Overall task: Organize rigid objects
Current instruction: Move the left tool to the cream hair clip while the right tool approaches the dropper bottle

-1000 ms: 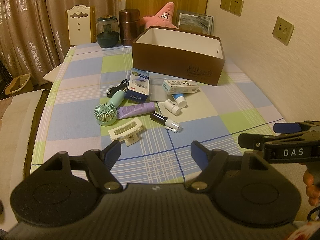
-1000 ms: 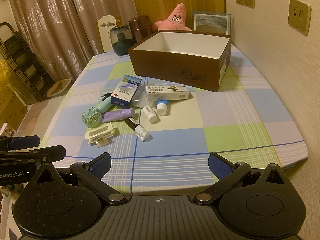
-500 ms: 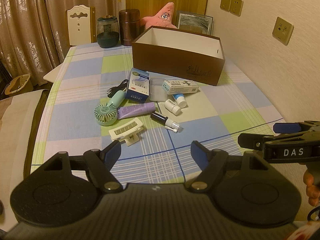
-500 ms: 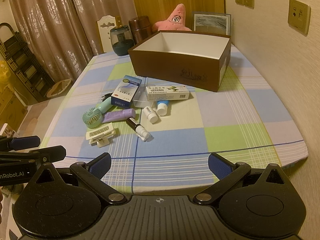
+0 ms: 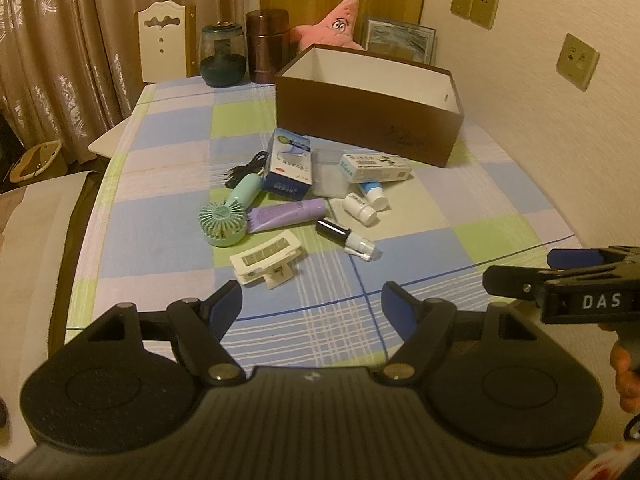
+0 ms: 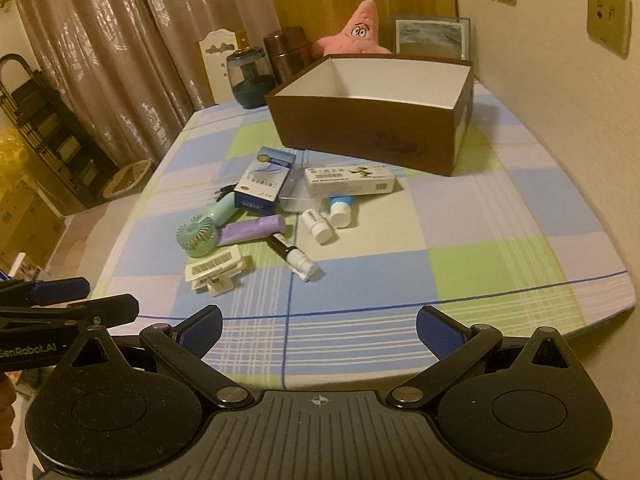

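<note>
A pile of small items lies mid-table: a mint hand fan (image 5: 222, 224), a purple tube (image 5: 286, 216), a white hair clip (image 5: 266, 258), a black-and-white spray bottle (image 5: 346, 238), a small white bottle (image 5: 360, 208), a blue-and-white carton (image 5: 290, 162) and a white-and-green carton (image 5: 376, 167). Behind them stands an open brown box (image 5: 368, 120) with nothing visible inside. My left gripper (image 5: 312, 304) hovers open over the table's near edge, just short of the clip. My right gripper (image 6: 319, 330) is open too, further right at the same edge. Neither holds anything.
A dark glass jar (image 5: 222, 58), a brown canister (image 5: 267, 52), a pink star plush (image 5: 334, 26) and a picture frame (image 5: 400, 38) line the far end. A white chair back (image 5: 162, 46) stands behind the table. The wall runs along the right side.
The right wrist view has drifted slightly, so the scene sits a little further right. Nothing on the table has moved and both grippers stay open.
</note>
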The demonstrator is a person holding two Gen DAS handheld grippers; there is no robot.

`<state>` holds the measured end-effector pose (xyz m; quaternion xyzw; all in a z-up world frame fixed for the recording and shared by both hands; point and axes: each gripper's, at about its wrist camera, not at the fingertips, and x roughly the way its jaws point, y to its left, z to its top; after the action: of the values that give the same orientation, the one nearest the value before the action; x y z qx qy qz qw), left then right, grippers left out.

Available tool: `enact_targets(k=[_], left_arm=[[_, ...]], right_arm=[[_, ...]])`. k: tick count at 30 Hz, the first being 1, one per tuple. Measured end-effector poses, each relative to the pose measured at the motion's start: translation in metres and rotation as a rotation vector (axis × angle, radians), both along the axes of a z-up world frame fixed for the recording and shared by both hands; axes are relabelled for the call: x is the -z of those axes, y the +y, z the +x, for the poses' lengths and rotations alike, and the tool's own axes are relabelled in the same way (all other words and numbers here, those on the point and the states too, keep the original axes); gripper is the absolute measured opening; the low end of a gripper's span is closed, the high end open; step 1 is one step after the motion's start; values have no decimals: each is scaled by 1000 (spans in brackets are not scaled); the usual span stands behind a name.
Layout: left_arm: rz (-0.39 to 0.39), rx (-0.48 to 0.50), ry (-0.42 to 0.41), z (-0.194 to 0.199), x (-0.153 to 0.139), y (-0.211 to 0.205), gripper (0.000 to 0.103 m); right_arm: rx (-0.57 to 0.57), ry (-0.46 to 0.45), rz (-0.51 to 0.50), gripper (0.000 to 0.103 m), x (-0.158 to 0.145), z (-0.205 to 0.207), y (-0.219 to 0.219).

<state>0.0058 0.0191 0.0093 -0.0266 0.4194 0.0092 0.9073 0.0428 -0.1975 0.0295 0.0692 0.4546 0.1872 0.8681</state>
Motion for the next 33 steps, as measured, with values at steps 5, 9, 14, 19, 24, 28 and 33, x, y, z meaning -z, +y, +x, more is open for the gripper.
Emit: enact_targets(k=[5,9,14,19,24,28,33], left_arm=[[1,-5,13,8,11,19,75],[2,9,19,13,20,33,75],[2,46,17,18,33,47,75],[-9,71,19,26,45,58,75],[-13,102,29,33,58,63,74],[-14,124,32,42,69,64,70],[-1,136,42,57,83,63,70]], right_arm=[[-19,25,15,90,10,7,14],[-21,31,31,90,16,8,23],[-22,19,56,89,23,10,35],[-15,21,66,89,30,16,46],[-29,17,43,86,38,22,49],[-46,24,49,82,46,29,48],[-97,17,31,76,58,46,51]])
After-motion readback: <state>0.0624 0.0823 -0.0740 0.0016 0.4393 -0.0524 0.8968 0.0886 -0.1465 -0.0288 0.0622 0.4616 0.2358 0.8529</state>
